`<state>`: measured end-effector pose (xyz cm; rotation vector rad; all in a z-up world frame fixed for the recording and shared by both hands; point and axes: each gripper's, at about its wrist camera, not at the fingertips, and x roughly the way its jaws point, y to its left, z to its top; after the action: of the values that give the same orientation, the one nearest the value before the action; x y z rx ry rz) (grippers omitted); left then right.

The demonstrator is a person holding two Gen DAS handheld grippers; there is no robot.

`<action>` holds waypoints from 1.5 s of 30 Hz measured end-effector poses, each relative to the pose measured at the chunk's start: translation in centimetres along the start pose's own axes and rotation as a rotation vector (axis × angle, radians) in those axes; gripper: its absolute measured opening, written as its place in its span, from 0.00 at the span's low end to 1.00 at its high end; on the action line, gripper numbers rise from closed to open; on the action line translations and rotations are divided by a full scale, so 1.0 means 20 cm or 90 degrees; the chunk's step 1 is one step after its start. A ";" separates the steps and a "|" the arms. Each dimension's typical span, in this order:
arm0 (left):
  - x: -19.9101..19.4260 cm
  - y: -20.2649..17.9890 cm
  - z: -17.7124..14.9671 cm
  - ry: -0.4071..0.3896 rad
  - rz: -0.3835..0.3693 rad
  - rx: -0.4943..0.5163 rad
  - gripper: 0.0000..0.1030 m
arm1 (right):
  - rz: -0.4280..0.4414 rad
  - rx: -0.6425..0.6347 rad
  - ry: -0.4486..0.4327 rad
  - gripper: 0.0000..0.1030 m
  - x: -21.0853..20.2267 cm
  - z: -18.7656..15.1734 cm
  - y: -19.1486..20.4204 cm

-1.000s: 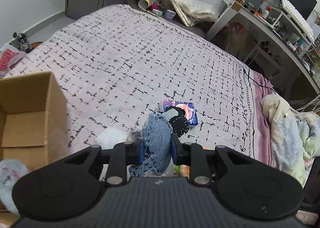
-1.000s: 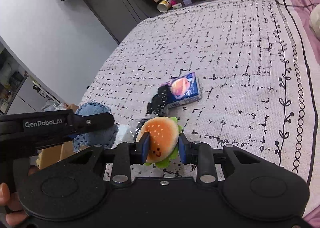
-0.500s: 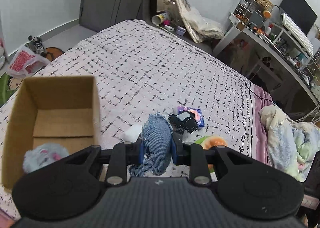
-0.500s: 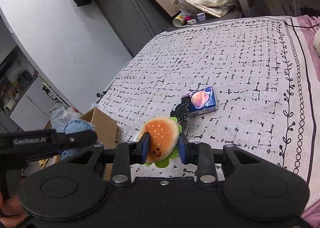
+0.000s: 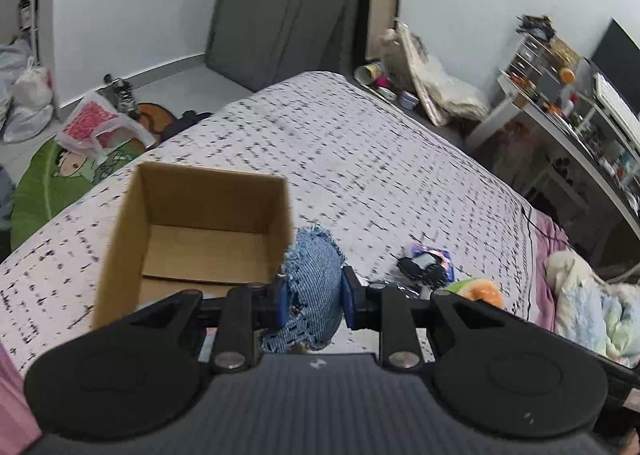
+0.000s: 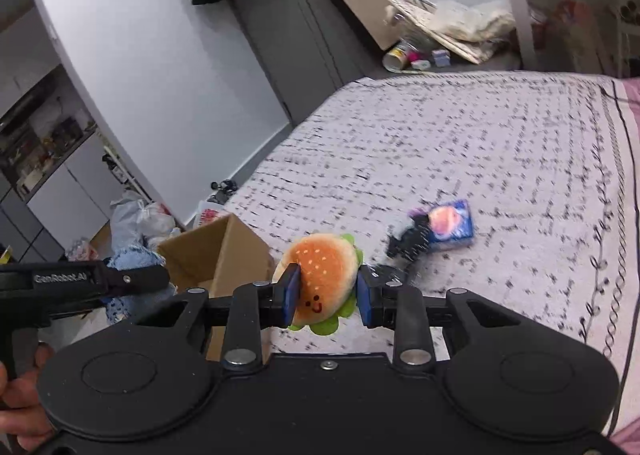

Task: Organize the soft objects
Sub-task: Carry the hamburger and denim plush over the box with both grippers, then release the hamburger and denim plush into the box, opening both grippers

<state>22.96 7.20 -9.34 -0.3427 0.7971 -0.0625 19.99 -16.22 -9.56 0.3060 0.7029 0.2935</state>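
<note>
A bed (image 5: pixel 360 159) with a white, black-dashed cover carries everything. Near its left edge stands an open cardboard box (image 5: pixel 192 231), mouth up. The left gripper (image 5: pixel 312 297) is the nearer one: its jaws are clamped narrow on a frayed blue denim pouch (image 5: pixel 316 279), which hangs just right of the box's right wall, so the drop lies to the left. The right gripper (image 6: pixel 326 295) grips a plush hamburger (image 6: pixel 322 279) further right. A black soft item (image 6: pixel 408 239) and a blue packet (image 6: pixel 452 225) lie mid-bed.
</note>
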 end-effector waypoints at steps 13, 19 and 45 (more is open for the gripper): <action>0.00 0.26 0.06 -0.003 0.005 -0.058 0.24 | 0.031 -0.049 0.017 0.28 0.07 0.02 0.29; 0.05 0.36 0.08 -0.001 0.013 -0.083 0.24 | 0.052 -0.068 0.031 0.28 0.13 0.00 0.43; -0.10 0.31 0.06 0.029 0.118 -0.077 0.80 | 0.127 -0.102 0.094 0.58 0.34 -0.12 0.58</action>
<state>21.97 13.81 -9.17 -0.3819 0.8760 0.1527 21.45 -2.79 -11.02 0.2034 0.7908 0.5634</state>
